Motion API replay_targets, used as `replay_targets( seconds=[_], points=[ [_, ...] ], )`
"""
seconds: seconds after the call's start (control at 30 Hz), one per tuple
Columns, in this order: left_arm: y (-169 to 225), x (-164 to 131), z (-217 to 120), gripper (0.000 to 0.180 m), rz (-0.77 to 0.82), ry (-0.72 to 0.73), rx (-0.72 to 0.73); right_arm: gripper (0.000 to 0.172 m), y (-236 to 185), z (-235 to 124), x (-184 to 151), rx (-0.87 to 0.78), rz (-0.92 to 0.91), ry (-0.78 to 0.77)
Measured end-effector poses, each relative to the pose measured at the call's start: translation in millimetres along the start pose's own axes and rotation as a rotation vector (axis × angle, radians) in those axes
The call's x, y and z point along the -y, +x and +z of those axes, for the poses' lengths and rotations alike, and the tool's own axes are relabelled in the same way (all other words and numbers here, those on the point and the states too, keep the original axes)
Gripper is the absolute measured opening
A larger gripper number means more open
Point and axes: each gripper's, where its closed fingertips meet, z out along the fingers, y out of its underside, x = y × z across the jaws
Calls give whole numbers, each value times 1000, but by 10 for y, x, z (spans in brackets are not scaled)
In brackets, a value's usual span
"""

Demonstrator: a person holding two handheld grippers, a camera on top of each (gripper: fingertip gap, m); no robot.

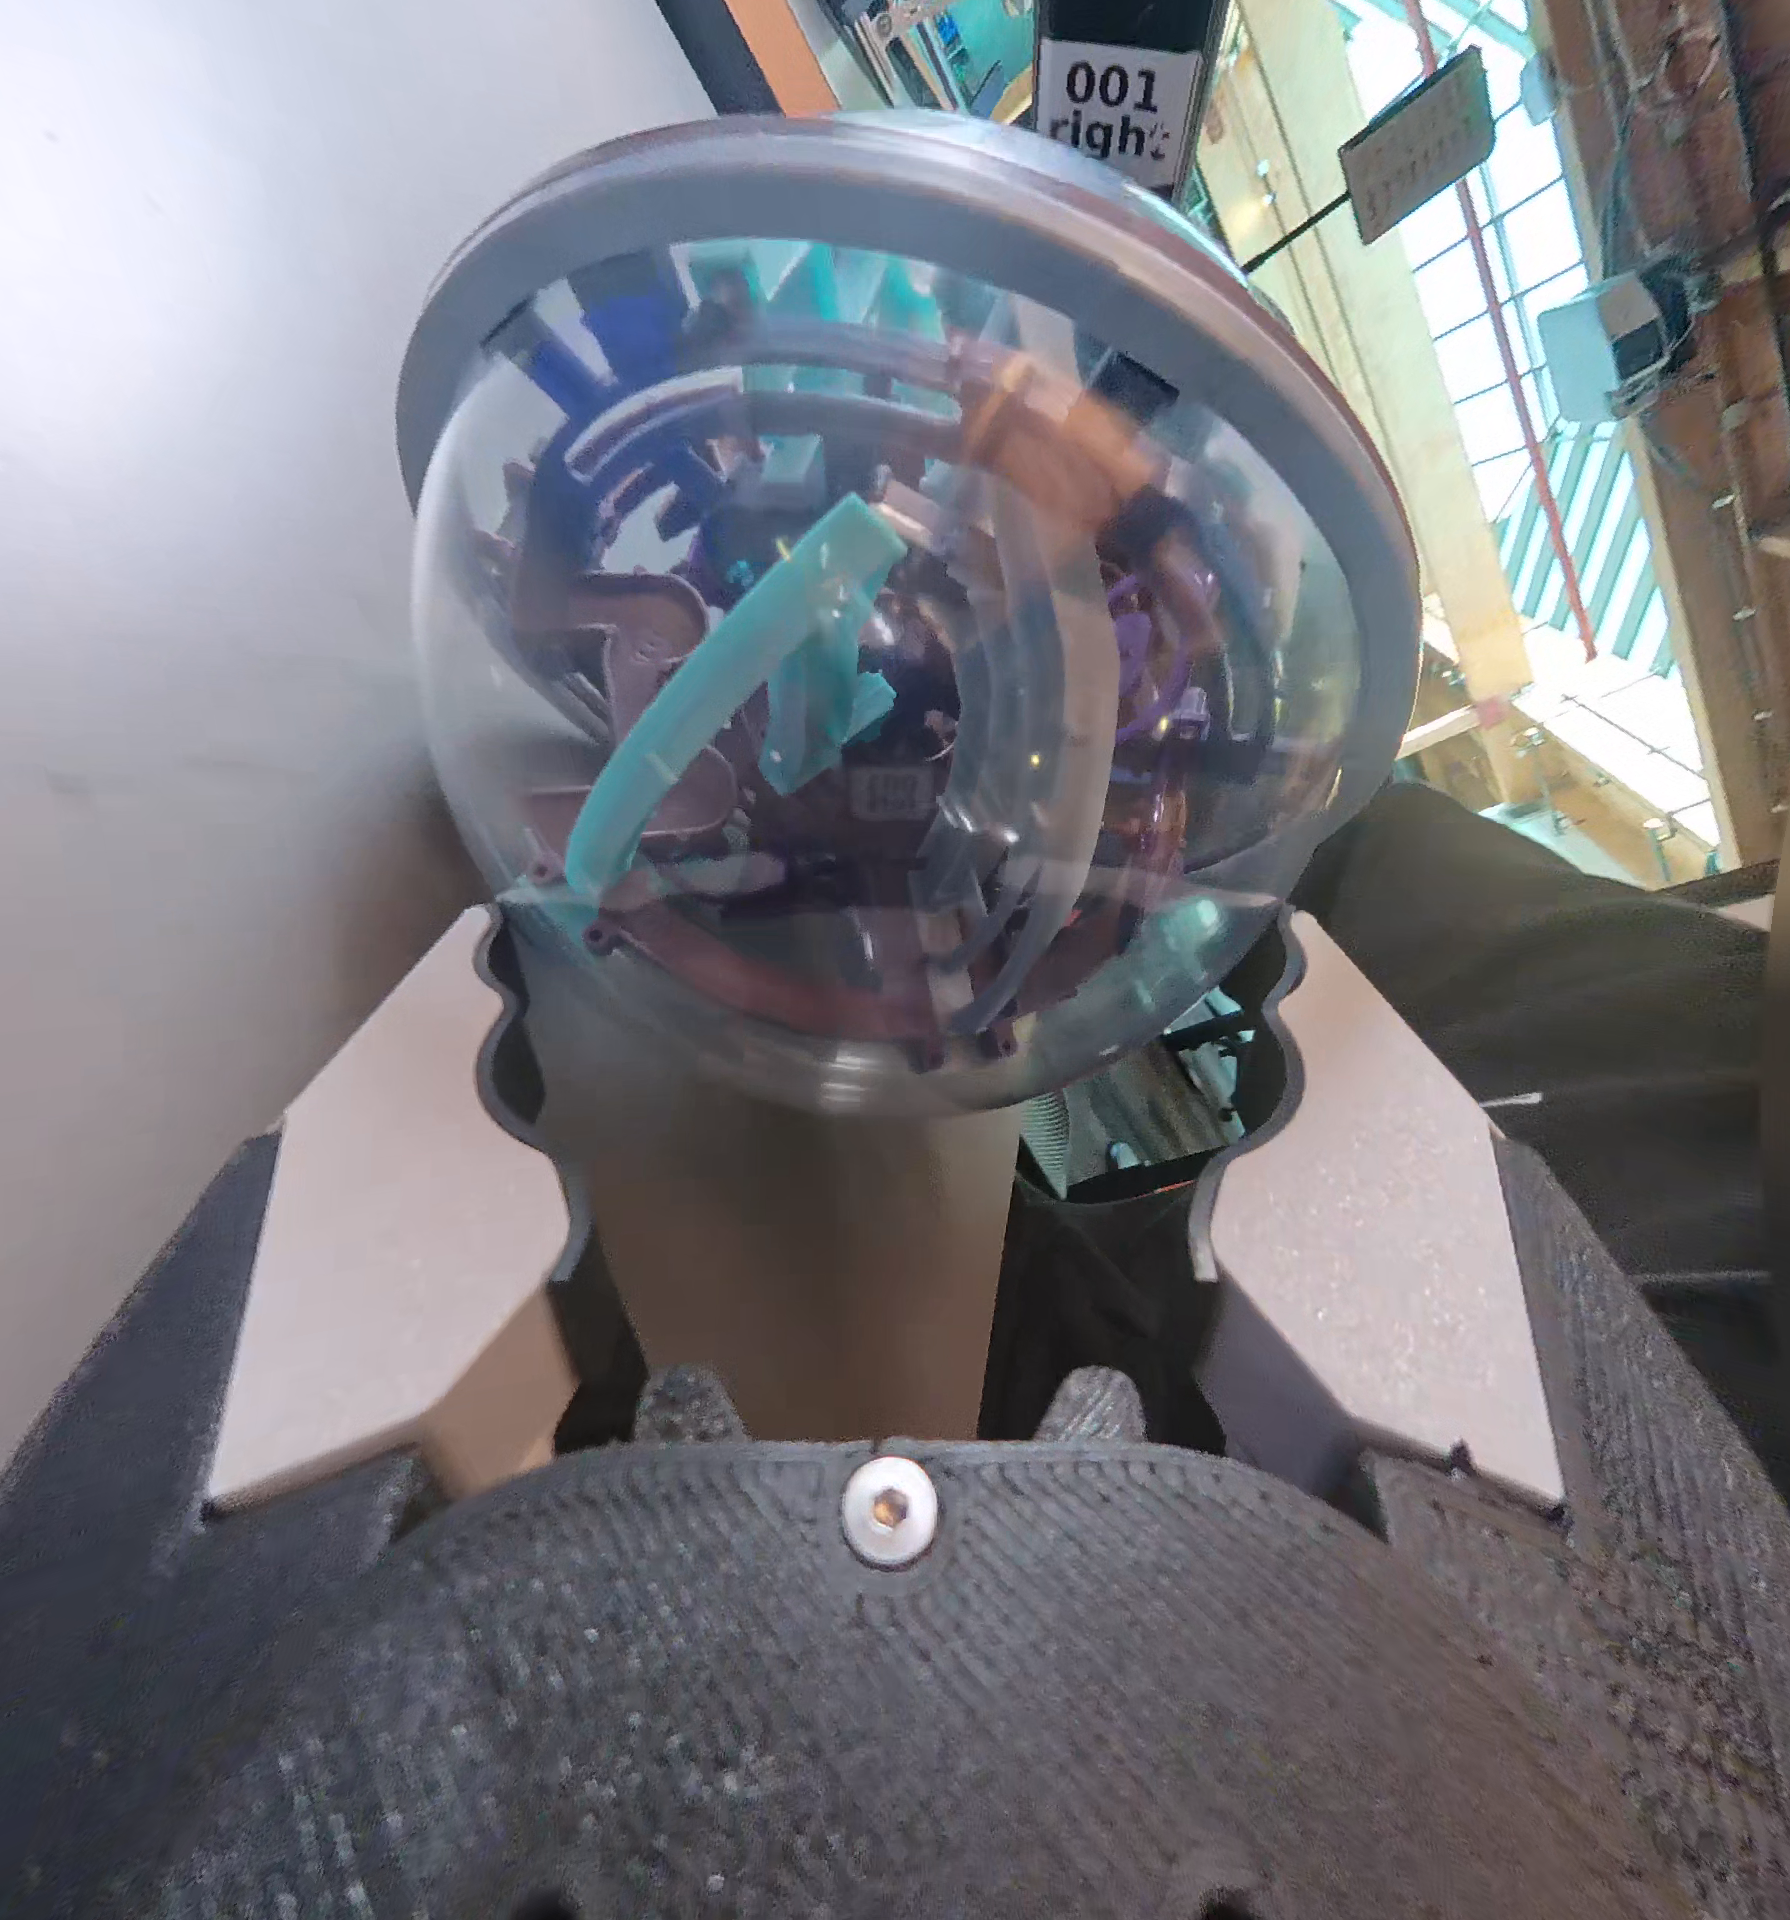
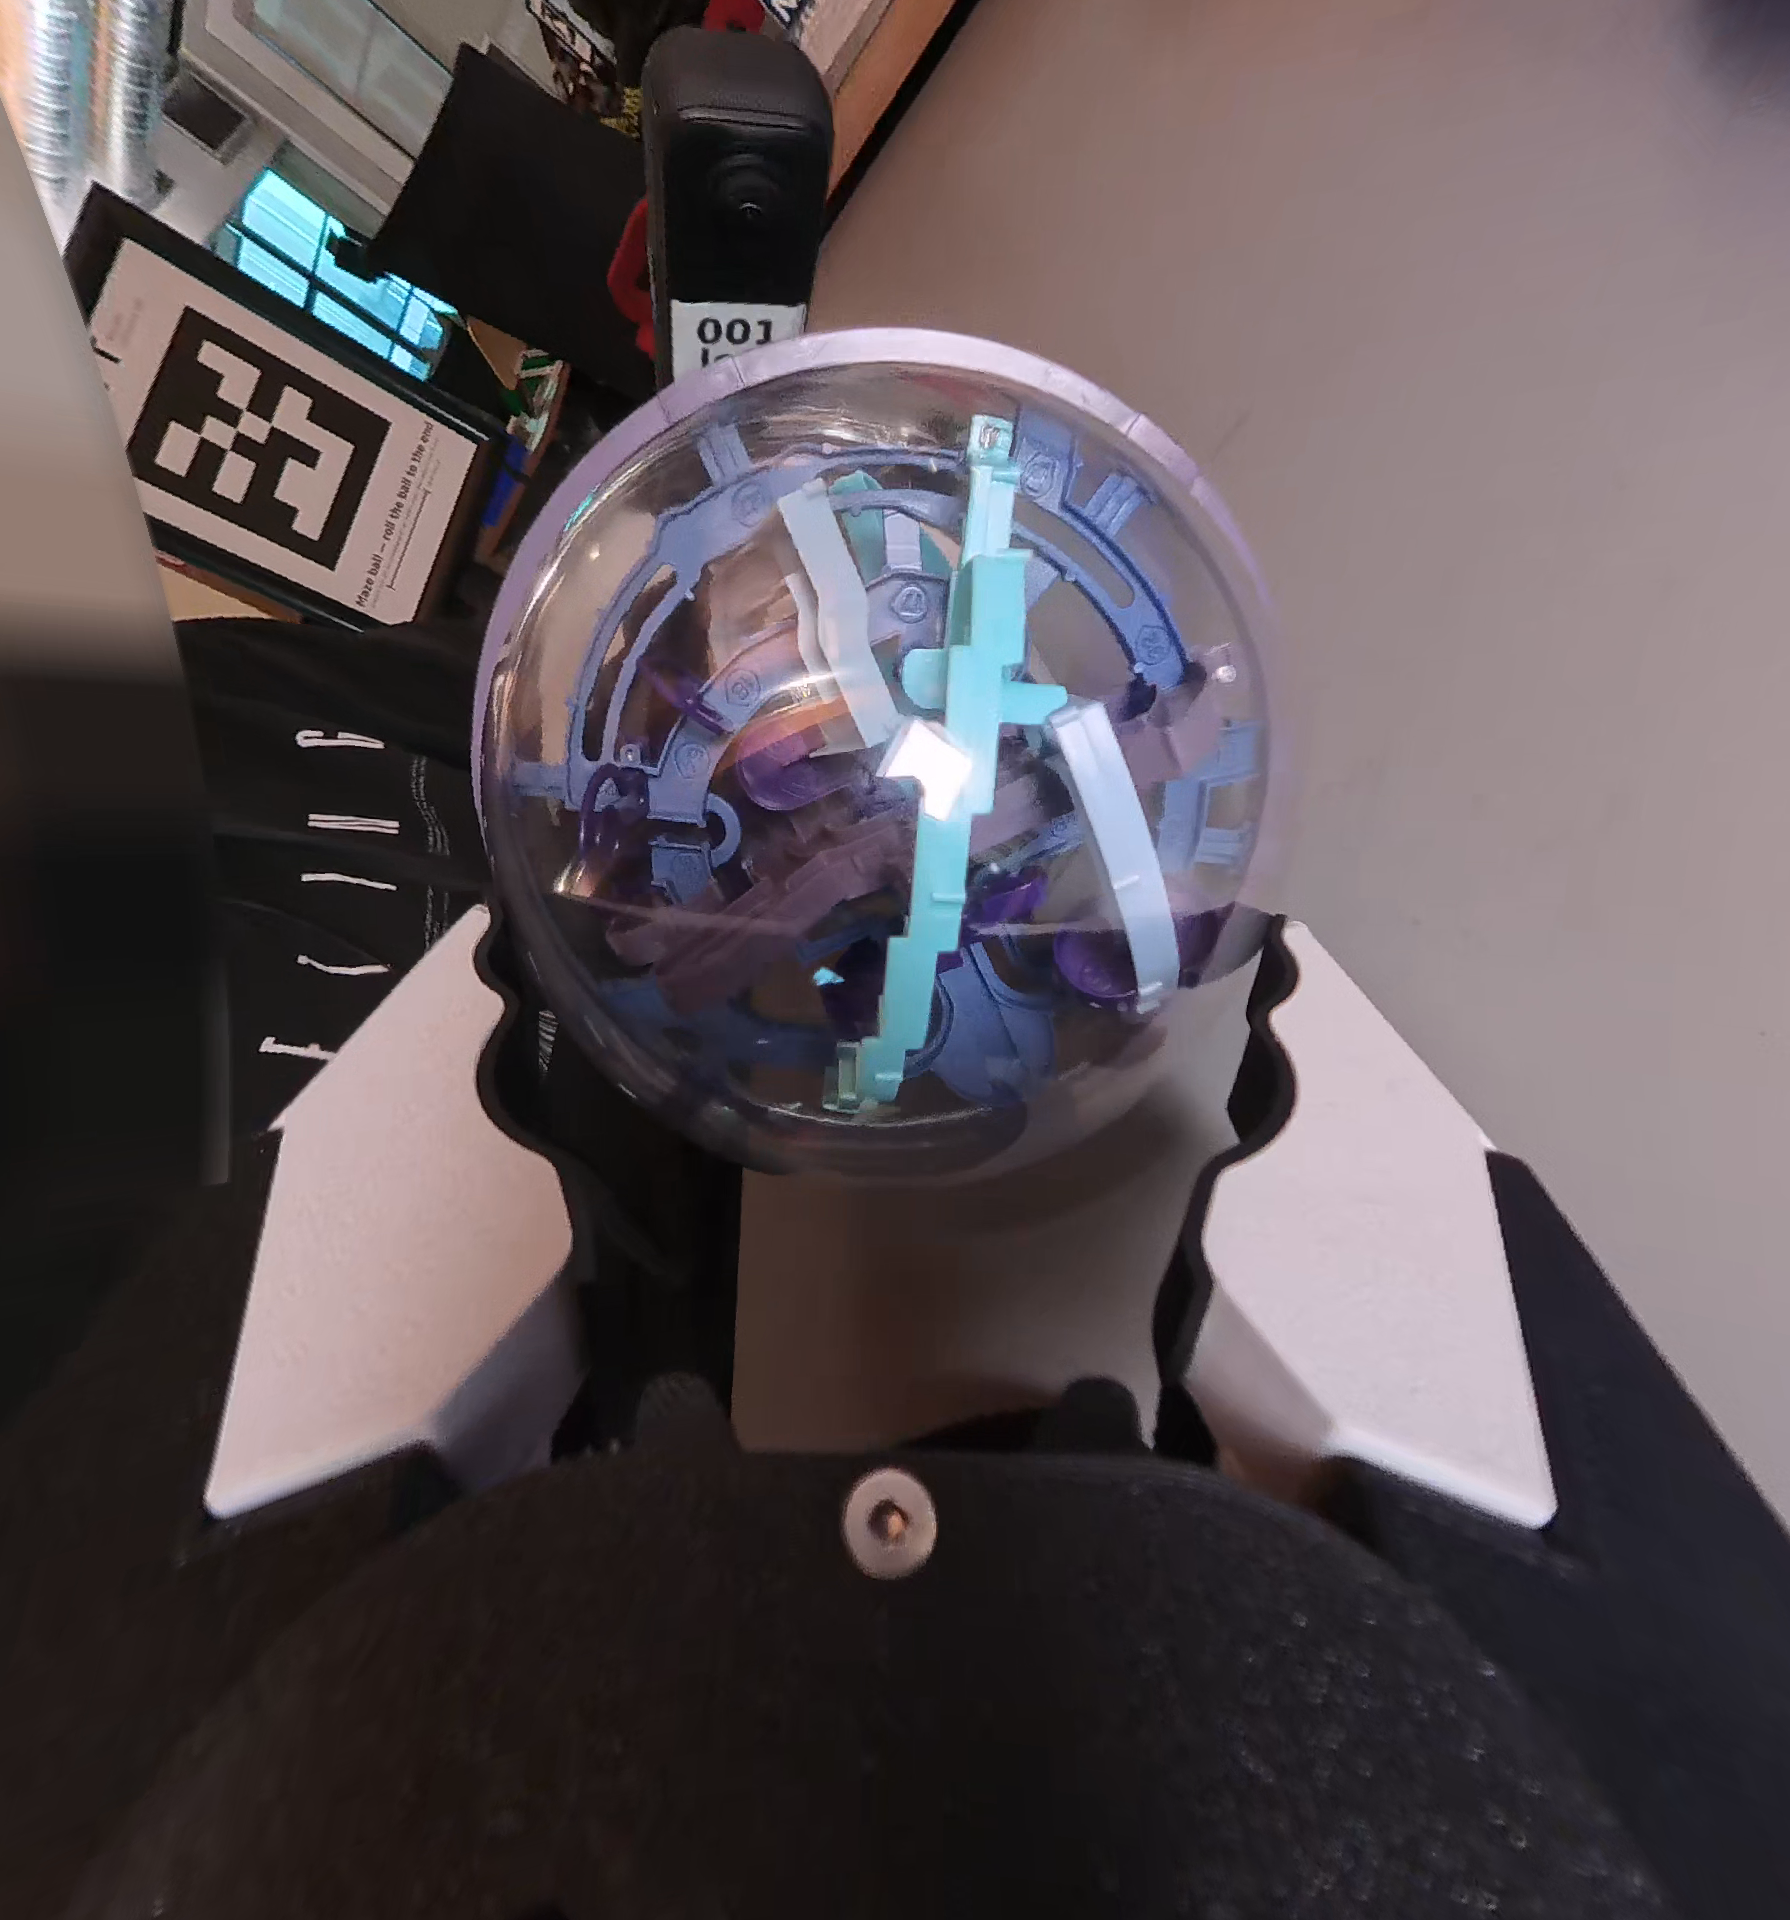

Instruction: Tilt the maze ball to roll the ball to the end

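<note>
The left gripper (image 1: 896,935) is spread wide, with its fingers (image 1: 501,997) clamped on either side of the clear maze ball (image 1: 901,665), which is up off the grey table (image 1: 143,416). The right gripper (image 2: 886,935) is the same deal from the opposite side: wide open, pads pressed on the ball's shell, teal track facing it.

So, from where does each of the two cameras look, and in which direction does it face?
Left wrist view: sits on the left gripper, faces along its two fingers at the maze ball cradled between them; the opposite device pokes out behind, windows beyond.
Right wrist view: sits on the right gripper, faces along its fingers at the maze ball from the opposite side; a dark sleeve and a marker board lie behind.
Shared: the same clear sphere, clasped from both sides.
</note>
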Motion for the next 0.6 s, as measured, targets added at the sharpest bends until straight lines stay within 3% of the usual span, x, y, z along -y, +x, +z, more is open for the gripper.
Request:
replay_targets(
  seconds=[0.2, 0.4, 0.6],
  points=[
    [129, 186, -190, 141, 310, 87, 57, 133, 1, -12, 13, 20, -12, 5],
    [361, 488, -303, 143, 825, 100, 210, 133, 4, 8, 76, 36, -25, 10],
    [229, 443, -57, 134, 887, -78, 233, 130, 5, 35, 187, 35, -44, 53]
  ],
)
